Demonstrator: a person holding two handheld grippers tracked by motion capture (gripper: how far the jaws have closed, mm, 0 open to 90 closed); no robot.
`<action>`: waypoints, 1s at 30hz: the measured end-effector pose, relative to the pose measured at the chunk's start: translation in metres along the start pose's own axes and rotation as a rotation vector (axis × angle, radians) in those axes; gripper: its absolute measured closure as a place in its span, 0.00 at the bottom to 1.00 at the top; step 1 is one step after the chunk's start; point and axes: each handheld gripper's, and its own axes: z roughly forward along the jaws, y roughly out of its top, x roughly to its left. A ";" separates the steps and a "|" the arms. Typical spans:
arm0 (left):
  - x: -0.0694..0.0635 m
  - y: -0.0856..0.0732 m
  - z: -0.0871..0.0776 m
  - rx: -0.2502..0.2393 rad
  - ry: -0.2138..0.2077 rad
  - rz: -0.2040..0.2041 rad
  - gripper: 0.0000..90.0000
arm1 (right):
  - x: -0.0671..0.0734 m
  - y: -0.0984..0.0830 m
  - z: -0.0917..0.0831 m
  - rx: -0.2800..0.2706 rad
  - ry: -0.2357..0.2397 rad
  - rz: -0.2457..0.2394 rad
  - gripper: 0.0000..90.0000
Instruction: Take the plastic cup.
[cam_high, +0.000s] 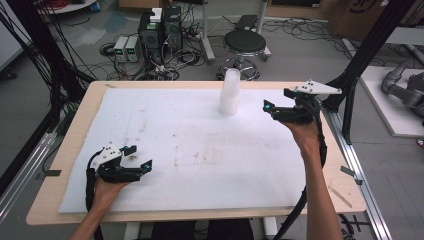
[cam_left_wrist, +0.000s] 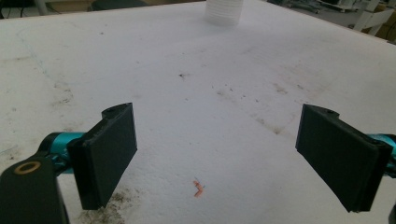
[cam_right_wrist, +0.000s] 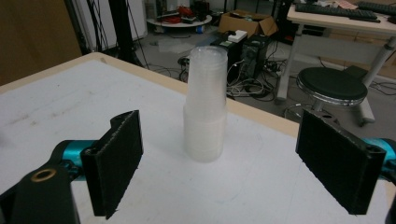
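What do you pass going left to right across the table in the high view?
Left gripper near the front left, then the stack of clear plastic cups standing upside down toward the far edge, then the right gripper held up beside the stack, its jaws open and empty.

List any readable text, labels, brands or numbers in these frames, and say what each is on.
No text can be read.
Stack of clear cups: no print seen.
White sheet on the table: stains, no writing.
Cardboard box on the floor: a dark mark, cut off and too blurred to read.
Computer towers: too small to tell.
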 end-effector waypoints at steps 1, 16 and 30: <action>0.000 0.000 0.000 -0.001 -0.002 -0.013 0.14 | -0.004 0.006 0.005 0.001 0.002 0.004 0.16; 0.002 0.000 0.001 0.007 -0.006 -0.017 0.14 | -0.019 0.056 0.053 0.040 0.052 -0.016 0.15; 0.003 0.001 0.002 0.025 -0.008 -0.025 0.14 | -0.022 0.085 0.099 0.098 0.069 -0.026 0.15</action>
